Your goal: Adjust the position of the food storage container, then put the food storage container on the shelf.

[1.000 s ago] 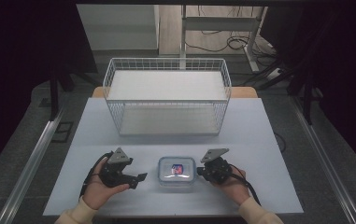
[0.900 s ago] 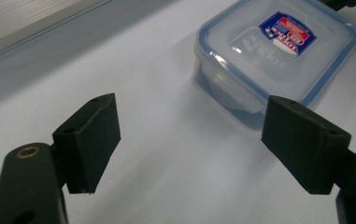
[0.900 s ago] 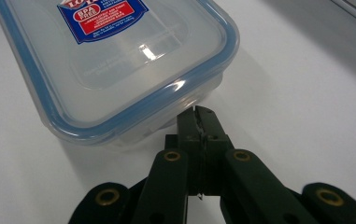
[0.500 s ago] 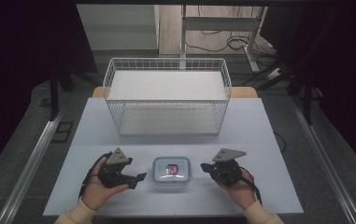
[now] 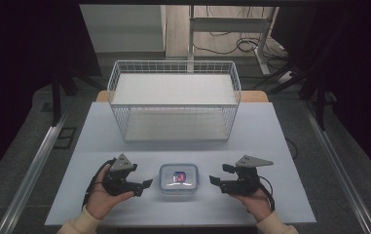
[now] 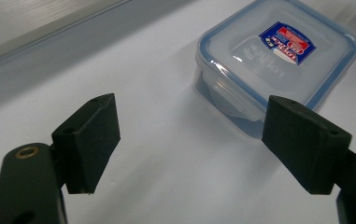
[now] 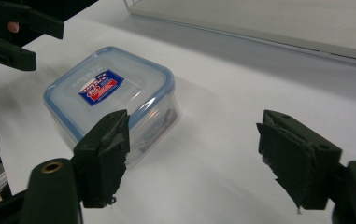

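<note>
Flanking a small lidded container point(image 5: 178, 178), the left tongs point(image 5: 144, 184) and right tongs point(image 5: 215, 180) both point inward at it, jaws spread wide and holding nothing. Neither touches it; the left tongs sit just beside its left edge, the right tongs a little farther off. That mirrored pose suggests the hands are set to approach from both sides. The container rests flat near the front edge of the worktop point(image 5: 270, 146), its blue-rimmed clear lid with a red and blue label facing up. Behind it stands a white wire basket point(image 5: 173, 66), well apart, probably where the container is headed.
</note>
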Tool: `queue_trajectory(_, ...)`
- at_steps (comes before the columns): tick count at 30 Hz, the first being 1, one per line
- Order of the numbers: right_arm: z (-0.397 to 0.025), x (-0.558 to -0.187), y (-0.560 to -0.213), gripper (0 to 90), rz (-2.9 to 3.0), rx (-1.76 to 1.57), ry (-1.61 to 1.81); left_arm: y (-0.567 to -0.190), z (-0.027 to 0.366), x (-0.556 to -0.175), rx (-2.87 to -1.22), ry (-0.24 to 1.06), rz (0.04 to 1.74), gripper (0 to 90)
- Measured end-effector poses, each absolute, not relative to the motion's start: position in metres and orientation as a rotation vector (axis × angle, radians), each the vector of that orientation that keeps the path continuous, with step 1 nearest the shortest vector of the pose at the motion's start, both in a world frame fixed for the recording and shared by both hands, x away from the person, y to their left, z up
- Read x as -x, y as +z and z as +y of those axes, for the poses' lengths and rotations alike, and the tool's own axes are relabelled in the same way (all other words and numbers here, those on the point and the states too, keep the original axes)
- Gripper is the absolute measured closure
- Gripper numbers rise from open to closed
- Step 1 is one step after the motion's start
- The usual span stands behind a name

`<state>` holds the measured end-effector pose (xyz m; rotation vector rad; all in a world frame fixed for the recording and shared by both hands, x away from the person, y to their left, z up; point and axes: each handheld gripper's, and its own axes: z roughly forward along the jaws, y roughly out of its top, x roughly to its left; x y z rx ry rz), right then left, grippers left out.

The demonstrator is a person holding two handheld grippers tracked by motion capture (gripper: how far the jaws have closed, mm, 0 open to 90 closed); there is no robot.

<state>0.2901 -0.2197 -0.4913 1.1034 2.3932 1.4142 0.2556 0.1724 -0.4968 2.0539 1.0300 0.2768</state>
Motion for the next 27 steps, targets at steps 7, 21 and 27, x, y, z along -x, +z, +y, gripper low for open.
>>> queue_trajectory(7, -0.217, -0.288, -0.489, 20.1, 2.390, -1.099, 1.426, -0.495, 0.173, -0.255, -2.016, 0.244, 1.048, 18.1)
queue_trajectory(21, -0.210, -0.288, -0.488, 16.7, 2.427, -1.147, 1.441, -0.493, 0.175, -0.259, -1.936, 0.102, 1.088, 17.3)
queue_trajectory(27, -0.204, -0.289, -0.488, 16.7, 2.449, -1.156, 1.435, -0.490, 0.174, -0.262, -1.906, 0.081, 1.104, 17.4)
